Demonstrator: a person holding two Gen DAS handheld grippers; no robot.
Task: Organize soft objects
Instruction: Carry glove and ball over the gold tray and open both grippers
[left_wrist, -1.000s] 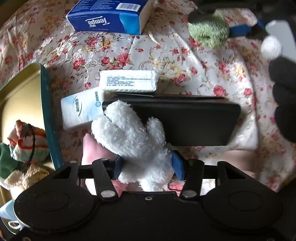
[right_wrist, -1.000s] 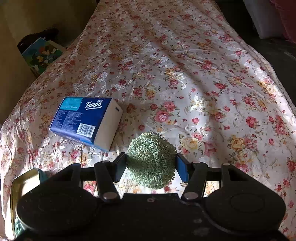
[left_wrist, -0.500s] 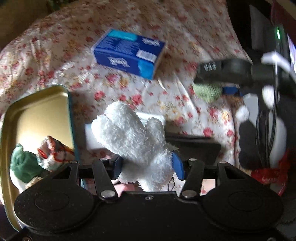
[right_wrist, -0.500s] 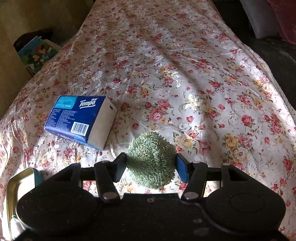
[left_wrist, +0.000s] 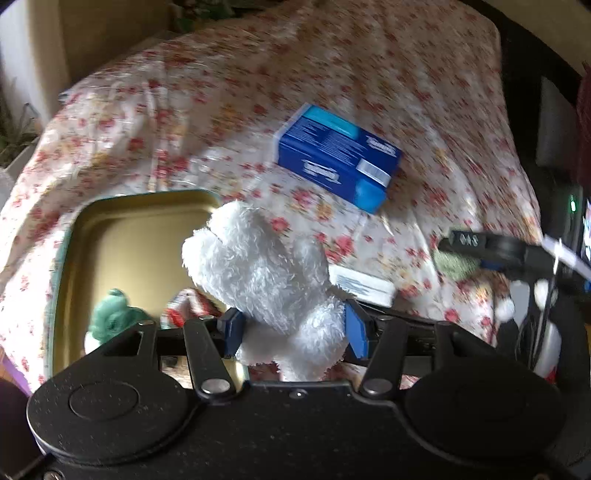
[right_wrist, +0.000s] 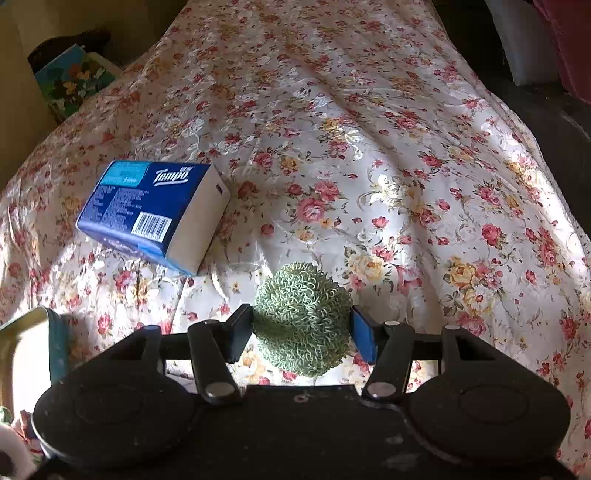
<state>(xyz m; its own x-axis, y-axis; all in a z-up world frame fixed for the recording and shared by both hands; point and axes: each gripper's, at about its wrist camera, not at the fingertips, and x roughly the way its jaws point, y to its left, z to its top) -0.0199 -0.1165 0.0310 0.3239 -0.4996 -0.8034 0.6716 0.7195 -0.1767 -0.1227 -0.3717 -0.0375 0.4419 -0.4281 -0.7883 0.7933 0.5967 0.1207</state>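
My left gripper (left_wrist: 293, 330) is shut on a fluffy white plush toy (left_wrist: 266, 277), held up in the air just right of a gold tin tray (left_wrist: 122, 240) with a teal rim. In the tray lie a green soft toy (left_wrist: 112, 319) and a red-and-white striped one (left_wrist: 184, 306). My right gripper (right_wrist: 301, 332) is shut on a green looped knit ball (right_wrist: 303, 317) above the floral bedspread (right_wrist: 369, 147). In the left wrist view the right gripper (left_wrist: 480, 245) with the green ball (left_wrist: 452, 264) shows at the right.
A blue Tempo tissue pack (left_wrist: 338, 164) (right_wrist: 155, 210) lies on the bedspread. A small white tissue pack (left_wrist: 360, 286) lies near a flat black object behind the plush. The tray's corner (right_wrist: 29, 343) shows at lower left in the right wrist view. Dark furniture stands at the right.
The left gripper rose and swung left with the white plush; the tray now sits beside and below it, and the black object has dropped behind the plush. The right gripper stayed nearly still with the green ball.
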